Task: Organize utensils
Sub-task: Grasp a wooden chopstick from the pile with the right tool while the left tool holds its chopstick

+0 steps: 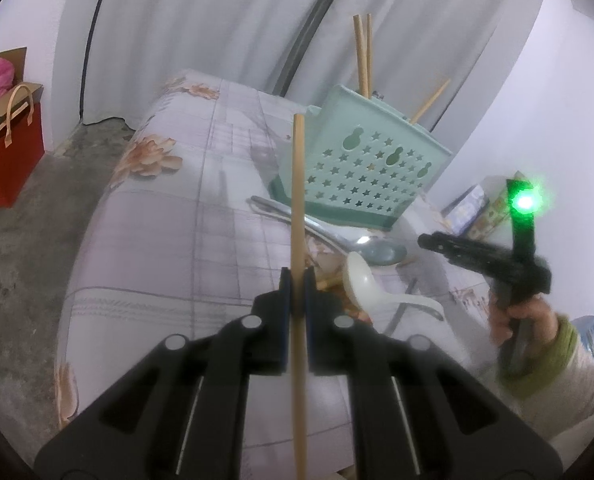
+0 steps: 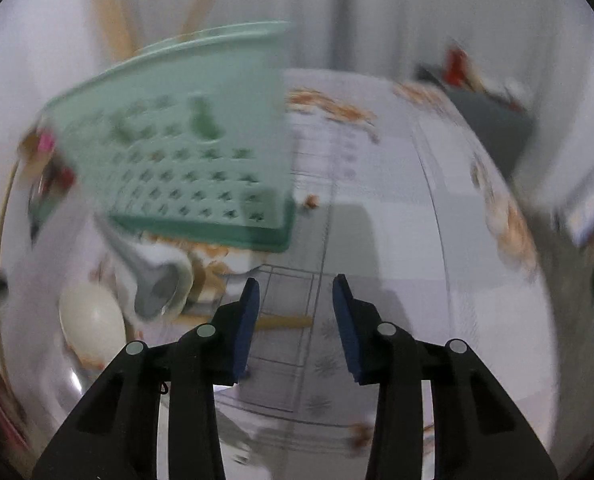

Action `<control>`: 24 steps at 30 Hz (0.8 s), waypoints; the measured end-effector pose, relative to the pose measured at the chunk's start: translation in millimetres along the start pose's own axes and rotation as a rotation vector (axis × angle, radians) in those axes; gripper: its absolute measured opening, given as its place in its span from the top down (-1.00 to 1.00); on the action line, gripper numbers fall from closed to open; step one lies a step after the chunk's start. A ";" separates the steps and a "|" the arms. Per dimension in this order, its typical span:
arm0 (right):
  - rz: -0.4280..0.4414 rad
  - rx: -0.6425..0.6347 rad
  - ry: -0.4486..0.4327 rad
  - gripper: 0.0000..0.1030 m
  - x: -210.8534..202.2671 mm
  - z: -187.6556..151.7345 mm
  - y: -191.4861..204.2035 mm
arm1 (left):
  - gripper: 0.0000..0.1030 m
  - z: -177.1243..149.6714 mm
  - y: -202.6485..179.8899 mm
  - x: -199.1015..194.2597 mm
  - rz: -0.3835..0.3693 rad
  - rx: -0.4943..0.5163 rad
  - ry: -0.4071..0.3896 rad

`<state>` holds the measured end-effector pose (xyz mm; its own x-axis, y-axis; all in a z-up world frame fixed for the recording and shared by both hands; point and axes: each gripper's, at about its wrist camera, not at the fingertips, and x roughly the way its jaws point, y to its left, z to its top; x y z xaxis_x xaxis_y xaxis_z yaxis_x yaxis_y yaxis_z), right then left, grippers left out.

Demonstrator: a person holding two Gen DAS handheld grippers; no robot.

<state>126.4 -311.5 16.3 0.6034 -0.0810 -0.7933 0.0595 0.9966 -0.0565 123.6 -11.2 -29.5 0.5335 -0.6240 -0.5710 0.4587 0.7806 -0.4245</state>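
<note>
Jaws first: the left gripper (image 1: 297,280), at the bottom centre of the left wrist view, has its jaws clamped tight on a wooden chopstick (image 1: 298,184) that runs upright through them, its top end reaching the middle of the frame. The right gripper (image 2: 295,298), low in the right wrist view, has its jaws partly apart with nothing between them; only bare cloth shows in the gap. That view is heavily blurred.

Going from largest to smallest: a surface covered in a pale floral cloth (image 1: 169,216) fills the middle of the left view. On it, right of centre, stands a mint-green utensil basket (image 1: 361,168) with star-shaped holes, tilted in the frame. Three more chopsticks (image 1: 363,60) stick up out of its top. At the far left a red paper bag (image 1: 11,160) sits on the floor.

In front of the basket, lower right of centre, lie a metal spoon (image 1: 377,250) and, just beside it toward the bottom, a white ceramic spoon (image 1: 361,280). In the right view another chopstick (image 2: 285,322) lies flat on the cloth just left of the jaws' gap.

At the right edge of the left view a hand (image 1: 525,316) in a green cuff grips the right gripper's handle, where a green light (image 1: 525,202) glows.
</note>
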 end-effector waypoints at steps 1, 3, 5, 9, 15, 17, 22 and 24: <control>0.001 -0.080 0.009 0.27 -0.7 1.4 4.4 | 0.91 0.0 -0.1 0.0 0.000 0.000 0.001; 0.027 -0.263 0.033 0.27 1.1 2.2 10.6 | 0.91 -0.3 -0.3 0.5 0.000 0.001 0.002; 0.071 -0.369 0.042 0.27 1.3 1.7 12.6 | 0.91 -0.2 -1.1 1.6 0.002 0.002 0.006; 0.157 -0.606 0.125 0.27 8.4 -1.1 20.6 | 0.91 -0.6 -3.7 3.8 0.012 0.010 0.014; 0.232 -0.775 0.217 0.27 25.0 7.3 23.4 | 0.91 -0.6 -8.0 7.8 0.033 0.020 0.026; 0.264 -0.795 0.239 0.29 28.8 11.0 18.2 | 0.91 -0.9 -8.7 8.0 0.041 0.022 0.029; 0.334 -0.851 0.298 0.69 31.6 12.7 21.4 | 0.91 -0.8 -9.4 8.2 0.057 0.026 0.035; 0.327 -0.880 0.309 0.77 34.8 13.2 22.1 | 0.91 -0.9 -10.4 8.1 0.061 0.027 0.036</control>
<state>159.2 -292.4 -4.5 0.2426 0.0824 -0.9666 -0.7614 0.6337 -0.1370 122.5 -24.3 -30.3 0.5353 -0.5735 -0.6201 0.4457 0.8154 -0.3694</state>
